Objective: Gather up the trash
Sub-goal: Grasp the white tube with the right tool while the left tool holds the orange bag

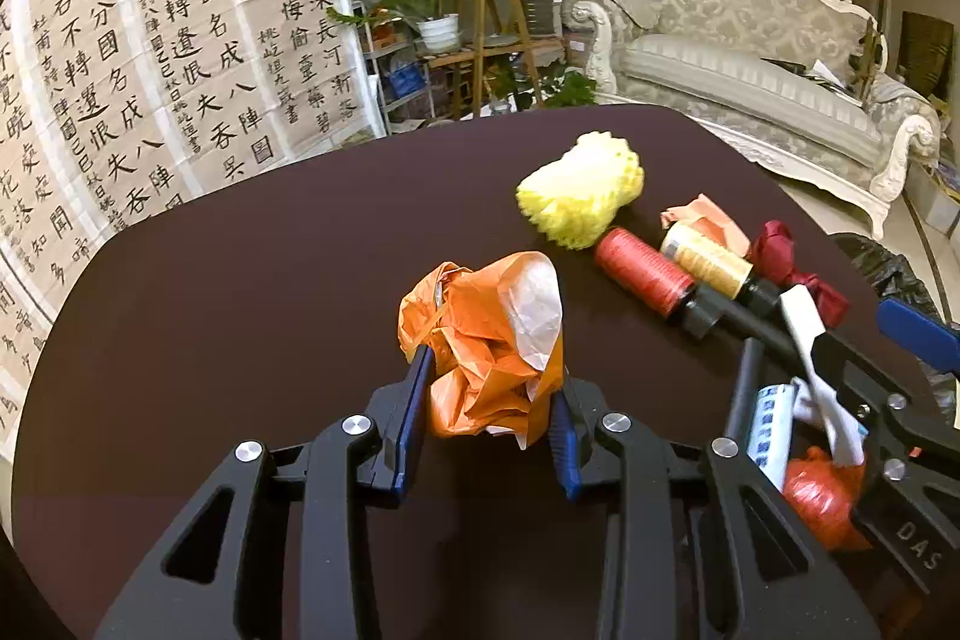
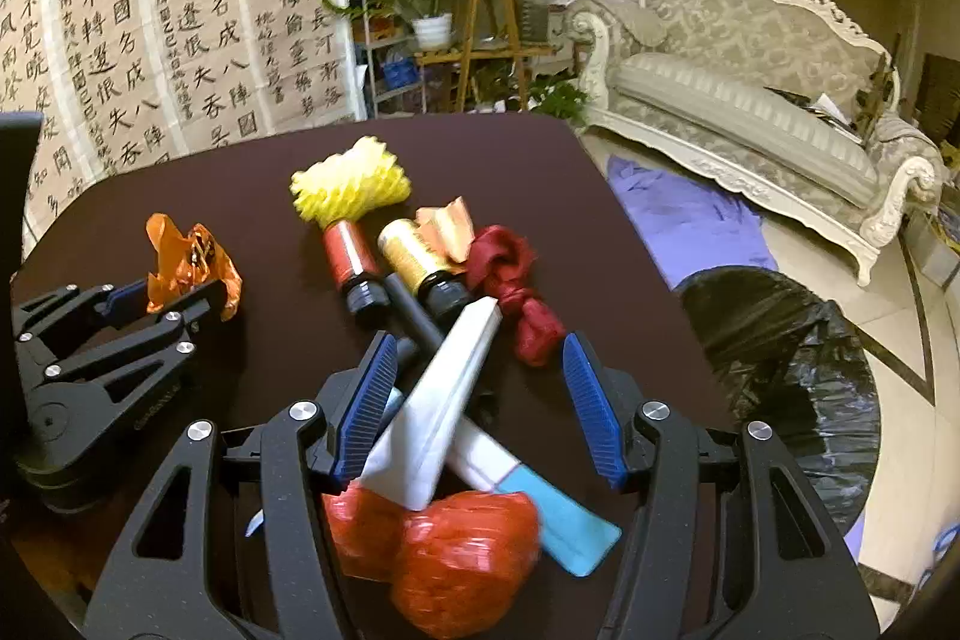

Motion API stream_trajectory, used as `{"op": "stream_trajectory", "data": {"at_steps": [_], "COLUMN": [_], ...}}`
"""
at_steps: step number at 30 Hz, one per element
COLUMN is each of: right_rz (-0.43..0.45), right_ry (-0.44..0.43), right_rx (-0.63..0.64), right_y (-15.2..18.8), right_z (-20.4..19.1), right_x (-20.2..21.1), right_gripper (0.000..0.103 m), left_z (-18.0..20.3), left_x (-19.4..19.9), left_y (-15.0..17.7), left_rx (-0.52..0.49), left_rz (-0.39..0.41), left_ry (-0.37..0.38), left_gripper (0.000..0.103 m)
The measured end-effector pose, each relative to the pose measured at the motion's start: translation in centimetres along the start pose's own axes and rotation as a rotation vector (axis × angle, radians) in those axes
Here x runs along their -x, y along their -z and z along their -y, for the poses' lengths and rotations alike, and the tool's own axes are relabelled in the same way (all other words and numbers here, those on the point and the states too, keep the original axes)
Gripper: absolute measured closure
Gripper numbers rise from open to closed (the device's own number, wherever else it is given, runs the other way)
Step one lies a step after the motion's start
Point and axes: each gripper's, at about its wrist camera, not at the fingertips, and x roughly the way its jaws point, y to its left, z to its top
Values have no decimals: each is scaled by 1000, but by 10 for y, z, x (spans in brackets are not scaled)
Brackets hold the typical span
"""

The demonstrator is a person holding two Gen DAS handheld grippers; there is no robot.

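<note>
**A:** Start at the left edge of the tabletop (image 2: 570, 148). What has the left hand-held gripper (image 1: 489, 388) got?

**B:** It is closed on the crumpled orange plastic bag (image 1: 480, 334), one blue pad on each side of the wad. From the right wrist view the bag looks lifted just off the dark surface, though I can't be certain of that. It is thin film, very light and soft, so it squashes to nothing; a pinch through the thick middle of the wad is the safe hold, since a loose flap would slide out.

**A:** And moving right?

**B:** Toward the middle sits the yellow foam fruit net (image 2: 351, 181), springy and weightless, easy to squeeze anywhere. Just beside it lie the red thread spool (image 2: 348, 253) and the yellow thread spool (image 2: 414, 250), both stiff and round (they would likely roll if nudged), so grip across the barrel. A peach paper scrap (image 2: 447, 223) and a knotted dark red cloth (image 2: 510, 280) touch them on the right.

**A:** The right hand-held gripper (image 2: 480, 400)?

**B:** Wide open, holding nothing, its fingers either side of a white tube (image 2: 444, 400) crossing a blue-ended tube (image 2: 552, 514) near the front edge, with a red mesh bag (image 2: 462, 562) beneath. The tubes look smooth and slippery; take one mid-body.

**A:** Where does it all go?

**B:** The black bin bag (image 2: 792, 370) on the floor, past the right edge.
</note>
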Motion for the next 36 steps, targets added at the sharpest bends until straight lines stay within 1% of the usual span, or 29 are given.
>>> {"op": "stream_trajectory", "data": {"at_steps": [3,4,8,9,10,13,19,24,31,36], "right_rz": [-25,-34,-71,-77,-82,-84,-33,15,58,68], "right_ry": [3,4,-1,-4,-11,-16,-26,-23,32,86], "right_rx": [8,7,-7,-6,-6,-5,-25,-41,-86,-122], "right_y": [1,2,5,6,6,7,4,0,2,8], "right_z": [-5,-5,-3,-4,-4,-5,-1,9,41,66], "right_x": [-6,-7,-12,-13,-13,-12,1,20,39,47], "right_gripper": [50,55,63,69,77,86,86,87,86,87], "left_z": [-4,-4,-5,-4,-3,-3,-3,1,20,44], "left_x": [1,1,1,1,1,3,9,24,43,50], "left_y": [2,3,6,6,6,6,7,4,-3,-7], "left_rx": [5,6,5,6,8,12,17,19,3,-26], "left_rz": [-1,-1,-1,-2,-4,1,10,48,101,120], "left_ry": [-4,-1,7,8,11,13,17,35,86,132], "left_gripper": [67,67,68,67,67,67,68,68,68,68]}}
